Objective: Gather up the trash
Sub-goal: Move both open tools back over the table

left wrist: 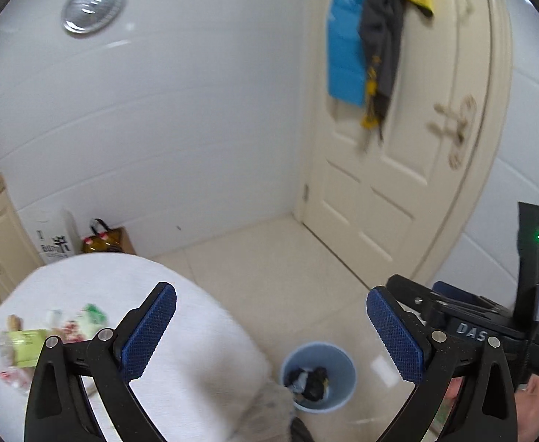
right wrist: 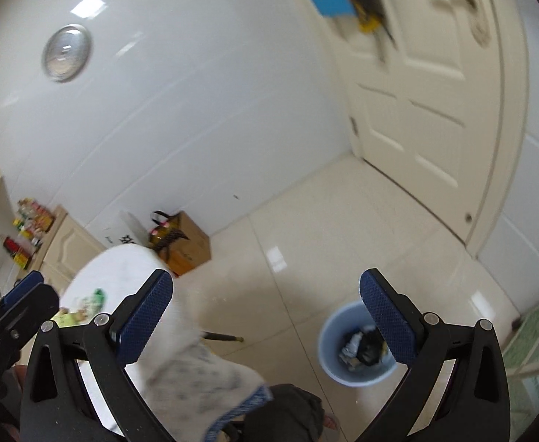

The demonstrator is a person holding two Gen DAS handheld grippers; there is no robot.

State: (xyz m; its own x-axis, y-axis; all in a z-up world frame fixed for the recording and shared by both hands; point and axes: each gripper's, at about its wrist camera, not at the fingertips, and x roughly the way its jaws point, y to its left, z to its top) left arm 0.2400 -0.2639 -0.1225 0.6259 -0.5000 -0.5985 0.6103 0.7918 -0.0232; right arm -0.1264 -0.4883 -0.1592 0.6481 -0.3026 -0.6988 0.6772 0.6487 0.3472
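A light blue bin (left wrist: 318,375) stands on the tiled floor with dark and white trash inside; it also shows in the right wrist view (right wrist: 358,346). Several wrappers (left wrist: 48,335) lie on a round table with a white cloth (left wrist: 181,331); some of the wrappers show in the right wrist view (right wrist: 85,305). My left gripper (left wrist: 271,331) is open and empty, high above the table edge and bin. My right gripper (right wrist: 266,318) is open and empty, above the floor between table and bin. It shows at the right of the left view (left wrist: 464,316).
A cream door (left wrist: 398,147) with blue, grey and yellow clothes hung on it stands ahead right. A cardboard box (right wrist: 186,246) and a white bag (left wrist: 54,235) sit by the white tiled wall. A cream cabinet (right wrist: 67,243) with jars is at left.
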